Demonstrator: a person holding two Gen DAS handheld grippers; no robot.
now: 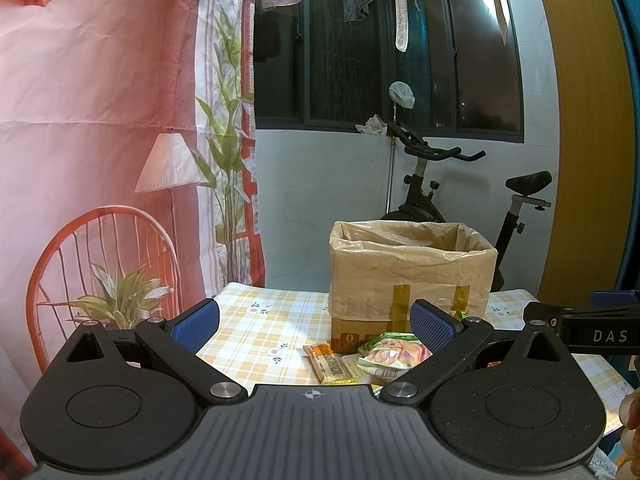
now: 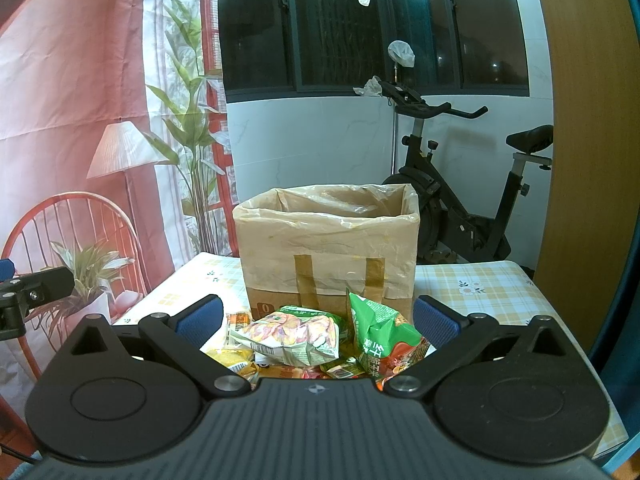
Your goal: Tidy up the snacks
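A cardboard box (image 1: pixel 412 276) (image 2: pixel 326 256) lined with a clear plastic bag stands on the checked tablecloth. In front of it lies a pile of snack packets. In the left wrist view I see a brown snack bar (image 1: pixel 329 363) and a pale chip bag (image 1: pixel 394 354). The right wrist view shows that pale chip bag (image 2: pixel 292 336), a green and red packet (image 2: pixel 384 340) and yellow wrappers (image 2: pixel 234 360). My left gripper (image 1: pixel 314 322) is open above the table, left of the pile. My right gripper (image 2: pixel 318 322) is open over the pile, holding nothing.
The table (image 2: pixel 492 292) has bare cloth to the right of the box and to the left (image 1: pixel 256 320). An exercise bike (image 2: pixel 460 200) stands behind the table by the window. A printed pink backdrop (image 1: pixel 100 160) hangs on the left. A wooden panel (image 2: pixel 584 160) rises on the right.
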